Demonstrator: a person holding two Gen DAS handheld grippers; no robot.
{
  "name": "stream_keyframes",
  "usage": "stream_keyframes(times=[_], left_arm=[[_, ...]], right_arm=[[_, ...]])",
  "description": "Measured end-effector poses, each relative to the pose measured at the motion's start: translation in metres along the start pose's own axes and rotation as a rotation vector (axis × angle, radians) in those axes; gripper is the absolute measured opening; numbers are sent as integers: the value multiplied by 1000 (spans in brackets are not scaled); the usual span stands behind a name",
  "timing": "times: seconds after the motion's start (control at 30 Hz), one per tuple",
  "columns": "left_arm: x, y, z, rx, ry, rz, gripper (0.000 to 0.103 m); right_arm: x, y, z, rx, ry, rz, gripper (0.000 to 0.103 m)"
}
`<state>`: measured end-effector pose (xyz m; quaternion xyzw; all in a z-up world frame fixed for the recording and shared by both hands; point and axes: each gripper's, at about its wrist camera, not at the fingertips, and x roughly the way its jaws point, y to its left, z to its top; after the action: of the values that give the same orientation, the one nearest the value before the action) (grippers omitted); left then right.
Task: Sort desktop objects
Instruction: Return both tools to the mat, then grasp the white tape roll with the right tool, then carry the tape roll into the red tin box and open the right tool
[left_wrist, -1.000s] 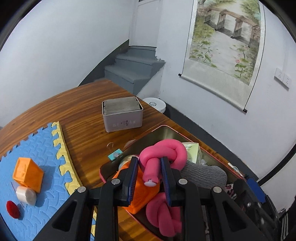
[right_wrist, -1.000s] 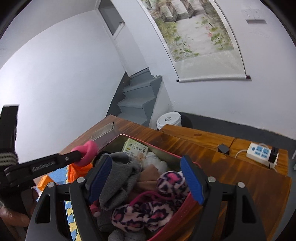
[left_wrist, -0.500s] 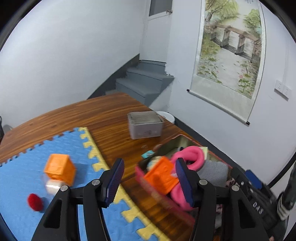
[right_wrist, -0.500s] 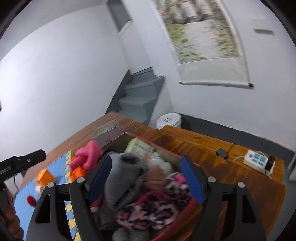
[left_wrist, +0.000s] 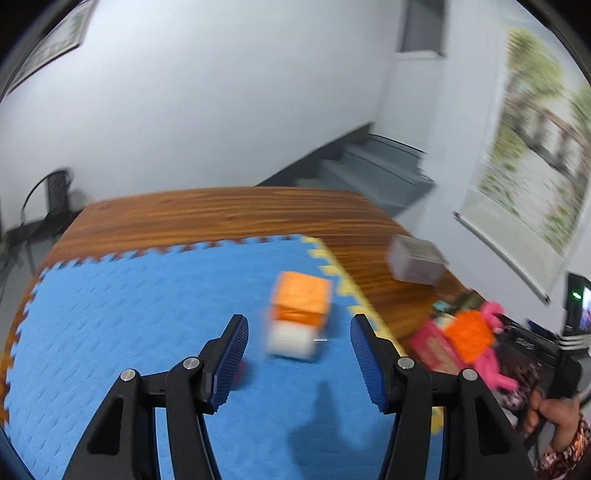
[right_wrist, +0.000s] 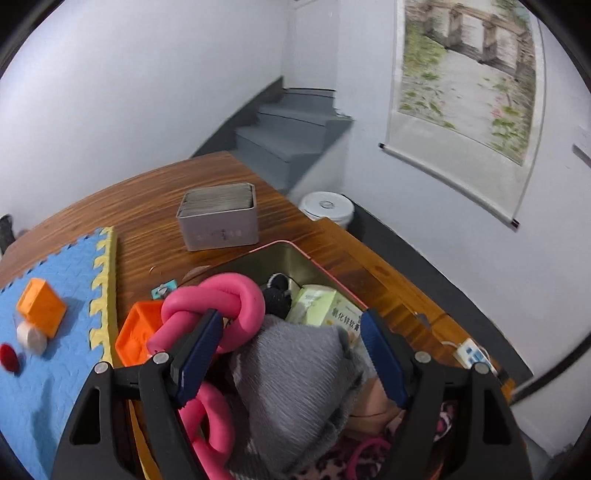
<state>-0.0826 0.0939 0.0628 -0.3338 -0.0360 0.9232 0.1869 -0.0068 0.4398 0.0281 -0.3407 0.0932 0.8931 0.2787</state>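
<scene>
- The left hand-held gripper (left_wrist: 297, 360) hangs spread and empty above the blue foam puzzle mat (left_wrist: 129, 314), its blue-padded fingers either side of a soft orange cube (left_wrist: 301, 297) and the small white cylinder (left_wrist: 291, 341) touching its near face, toward the mat's yellow-toothed right edge.
- The right hand-held gripper (right_wrist: 291, 354) is spread too, holding nothing, over the red-rimmed metal tin (right_wrist: 291, 247) heaped with a knotted pink foam tube (right_wrist: 221, 306), grey knit fabric (right_wrist: 291, 384) and a second orange cube (right_wrist: 138, 334).
- Risk: closing on cube and cylinder together could pinch both, or send the cylinder rolling across the mat.
- Risk: the tin is piled above its rim, so another piece may slide out onto the wooden table (right_wrist: 147, 206).
- Hard to read: the left view is motion-blurred; a small red object (right_wrist: 8, 356) is nearly hidden behind the left finger there.
- The tin's near part is hidden by the gripper.
</scene>
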Motion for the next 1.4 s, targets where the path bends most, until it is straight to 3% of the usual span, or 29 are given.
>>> stream_keyframes(times=[0.07, 0.27, 0.57, 0.93, 1.0, 1.03, 1.3, 1.4], left_arm=[[4, 22, -1, -45, 4, 29, 59], [26, 72, -9, -148, 48, 96, 59], [50, 88, -22, -171, 118, 135, 59], [56, 95, -26, -184, 130, 183, 59], [56, 91, -26, -169, 131, 171, 59], [57, 88, -27, -160, 132, 162, 59], [61, 68, -30, -109, 140, 126, 59], [63, 68, -30, -108, 139, 126, 59]], right_arm=[[-18, 12, 3, 3, -54, 18, 80], [-21, 93, -10, -119, 41, 233, 80], [-25, 214, -30, -299, 184, 551, 80], [21, 244, -43, -237, 318, 612, 78], [29, 249, -45, -226, 342, 623, 54], [33, 251, -47, -220, 353, 628, 48], [-22, 176, -40, -189, 214, 653, 45], [-38, 133, -24, -159, 130, 590, 45]])
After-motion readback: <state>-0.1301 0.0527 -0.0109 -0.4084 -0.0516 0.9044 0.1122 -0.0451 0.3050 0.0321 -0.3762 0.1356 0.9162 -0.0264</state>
